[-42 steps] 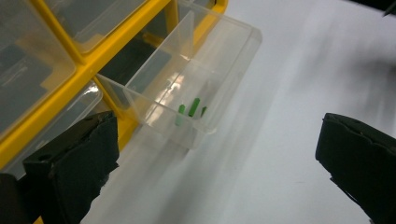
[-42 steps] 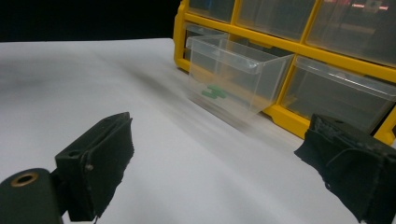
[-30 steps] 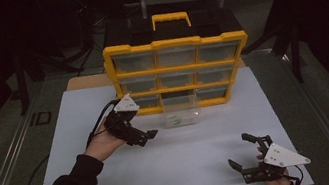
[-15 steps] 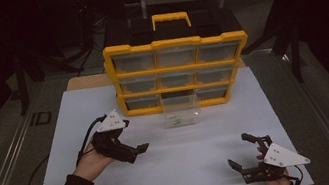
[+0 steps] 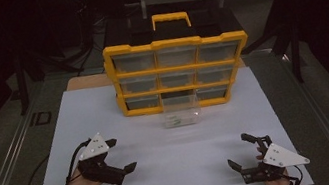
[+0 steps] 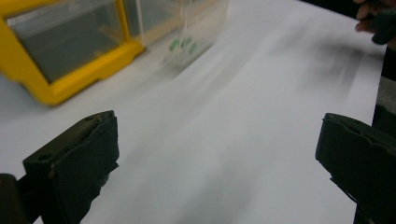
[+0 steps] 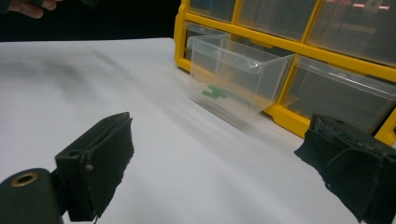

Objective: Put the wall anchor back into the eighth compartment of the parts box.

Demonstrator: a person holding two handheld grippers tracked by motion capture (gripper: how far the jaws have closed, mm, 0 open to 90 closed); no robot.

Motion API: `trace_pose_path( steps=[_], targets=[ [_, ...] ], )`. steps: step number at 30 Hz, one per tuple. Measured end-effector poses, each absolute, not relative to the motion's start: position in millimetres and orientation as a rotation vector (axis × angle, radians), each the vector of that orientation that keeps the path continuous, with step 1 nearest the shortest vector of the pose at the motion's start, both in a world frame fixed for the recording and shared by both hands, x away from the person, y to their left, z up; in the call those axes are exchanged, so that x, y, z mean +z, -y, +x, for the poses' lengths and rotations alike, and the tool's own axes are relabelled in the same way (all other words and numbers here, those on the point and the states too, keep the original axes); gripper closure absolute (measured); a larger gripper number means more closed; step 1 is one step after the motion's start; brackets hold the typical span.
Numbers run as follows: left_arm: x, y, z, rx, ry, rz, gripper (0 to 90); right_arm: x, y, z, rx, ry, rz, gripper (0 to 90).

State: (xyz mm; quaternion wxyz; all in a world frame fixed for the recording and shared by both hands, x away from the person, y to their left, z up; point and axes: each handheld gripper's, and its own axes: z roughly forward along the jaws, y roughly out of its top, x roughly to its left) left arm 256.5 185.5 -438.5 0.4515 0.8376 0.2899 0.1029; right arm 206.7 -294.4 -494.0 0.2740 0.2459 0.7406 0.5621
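Protruding clear drawer (image 5: 181, 113) holding small green parts, half out

No readable text or labels anywhere.

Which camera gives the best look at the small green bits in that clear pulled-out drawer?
The right gripper view: the clear drawer is close and the green pieces show sharply. The left gripper view blurs them; the high view shows tiny specks.
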Motion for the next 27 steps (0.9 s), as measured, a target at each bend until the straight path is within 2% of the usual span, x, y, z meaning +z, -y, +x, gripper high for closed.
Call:
trace_pose_path(
  steps=[19, 21, 27],
  targets=[
    [-485.8, -208.6, 229.6, 0.349, -0.840, 1.978, 0.0, -494.2, 293.3, 206.4, 1.505, -1.997, 0.659, 8.1],
    [-491.1, -210.0, 227.8, 0.401, -0.851, 1.988, 0.0, -494.7, 293.4, 206.8, 1.504, -1.998, 0.662, 8.1],
    [-500.8, -215.0, 226.8, 0.439, -0.884, 1.978, 0.0, -495.0, 293.0, 206.6, 1.505, -1.999, 0.661, 8.2]
  ],
)
